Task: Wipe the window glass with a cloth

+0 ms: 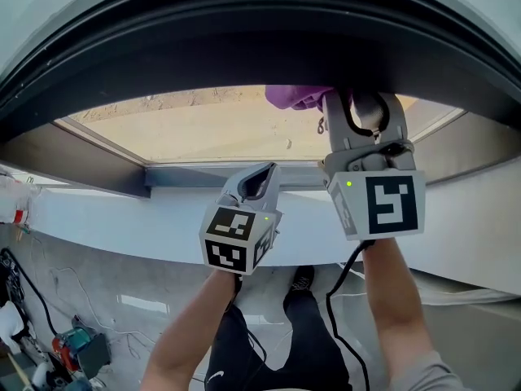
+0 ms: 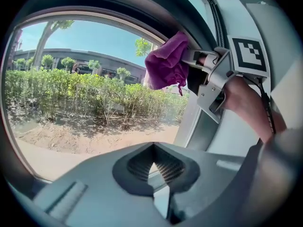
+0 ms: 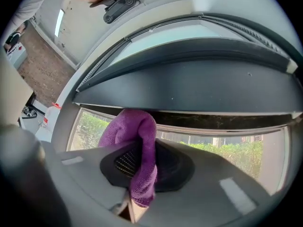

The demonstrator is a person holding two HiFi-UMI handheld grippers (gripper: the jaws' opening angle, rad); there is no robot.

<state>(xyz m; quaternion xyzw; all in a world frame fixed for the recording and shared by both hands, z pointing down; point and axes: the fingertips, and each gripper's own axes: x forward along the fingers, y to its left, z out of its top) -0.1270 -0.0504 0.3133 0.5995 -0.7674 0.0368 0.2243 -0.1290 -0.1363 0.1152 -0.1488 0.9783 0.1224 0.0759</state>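
Closest to us, the left gripper hangs at 6 o'clock of the pane, just above the sill, its jaws pressed together on nothing. Up at 1 o'clock the right gripper is clamped on a purple cloth. The cloth is bunched at the top edge of the window glass, right under the dark upper frame. We cannot tell whether it actually presses on the pane.

We judge the grip thin: only a narrow fold runs between the jaws, so drag along the glass could pull it free. With so little cloth ahead of the tips, bare jaw might scrape the pane or knock the frame.

We see no container near the window, and the floor clutter at 8 o'clock is too small to read.
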